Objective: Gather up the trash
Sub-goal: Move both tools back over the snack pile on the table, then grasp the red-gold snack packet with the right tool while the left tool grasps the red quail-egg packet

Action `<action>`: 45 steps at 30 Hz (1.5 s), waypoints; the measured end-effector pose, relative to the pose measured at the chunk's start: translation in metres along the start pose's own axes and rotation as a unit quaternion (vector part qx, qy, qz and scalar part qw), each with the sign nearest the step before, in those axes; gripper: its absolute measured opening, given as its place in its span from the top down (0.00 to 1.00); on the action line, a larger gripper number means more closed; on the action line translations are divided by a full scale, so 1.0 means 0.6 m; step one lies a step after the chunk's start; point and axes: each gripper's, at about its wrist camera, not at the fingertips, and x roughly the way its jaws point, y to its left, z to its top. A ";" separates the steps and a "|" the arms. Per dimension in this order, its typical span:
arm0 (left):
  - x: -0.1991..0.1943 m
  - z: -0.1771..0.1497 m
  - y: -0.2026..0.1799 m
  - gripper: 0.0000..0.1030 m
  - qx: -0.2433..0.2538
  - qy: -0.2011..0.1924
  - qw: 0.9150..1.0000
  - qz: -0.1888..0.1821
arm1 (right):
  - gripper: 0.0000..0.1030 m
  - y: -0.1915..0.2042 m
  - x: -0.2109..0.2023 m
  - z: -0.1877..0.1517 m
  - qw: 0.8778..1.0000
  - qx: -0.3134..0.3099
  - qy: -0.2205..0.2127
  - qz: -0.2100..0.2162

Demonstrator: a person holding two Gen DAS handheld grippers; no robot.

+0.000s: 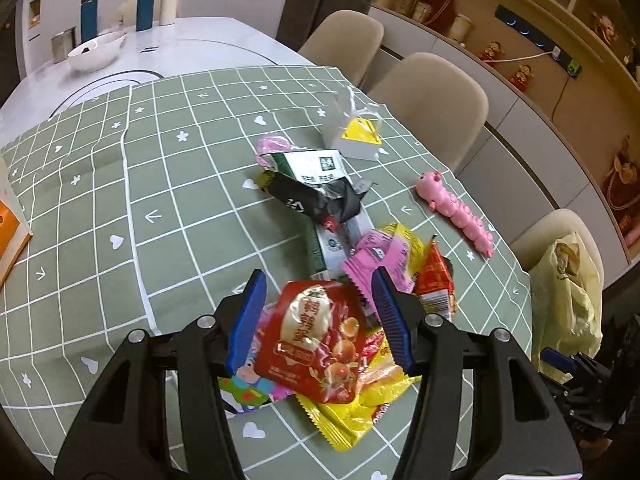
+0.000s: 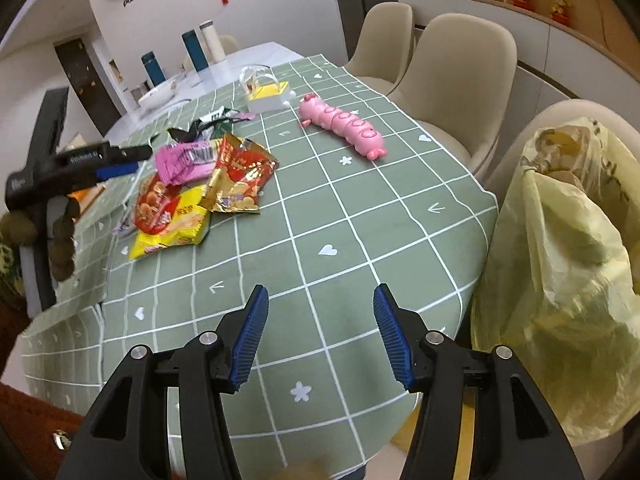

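**Wrappers heaped on the desk, both grippers open**

The left hand-held gripper hangs over a heap of snack wrappers on the green checked cloth of the desk. Its blue pads stand apart on either side of a red packet, which lies on top of a yellow wrapper; neither pad visibly presses on it. More wrappers, pink, black and white-and-green, trail away up the cloth.

The right hand-held gripper is open with nothing between its pads, above bare cloth near the desk's edge. A yellow plastic bag hangs just right of the desk, by a beige chair. A pink toy caterpillar lies apart from the heap.
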 end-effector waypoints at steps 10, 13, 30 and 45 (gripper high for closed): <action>-0.025 -0.063 0.039 0.49 -0.013 0.027 0.999 0.013 | 0.50 0.067 0.075 0.118 0.996 0.004 -0.042 0.081; -0.031 -0.075 0.044 0.49 -0.014 0.034 0.999 0.011 | 0.50 0.085 0.137 0.156 0.995 0.021 -0.032 0.091; -0.012 -0.059 0.010 0.49 0.048 0.025 0.999 -0.001 | 0.70 0.046 0.068 0.029 0.999 0.003 0.009 0.031; 0.004 -0.091 -0.090 0.81 0.129 0.063 0.990 0.015 | 0.70 0.039 -0.023 -0.066 0.998 0.055 -0.016 0.022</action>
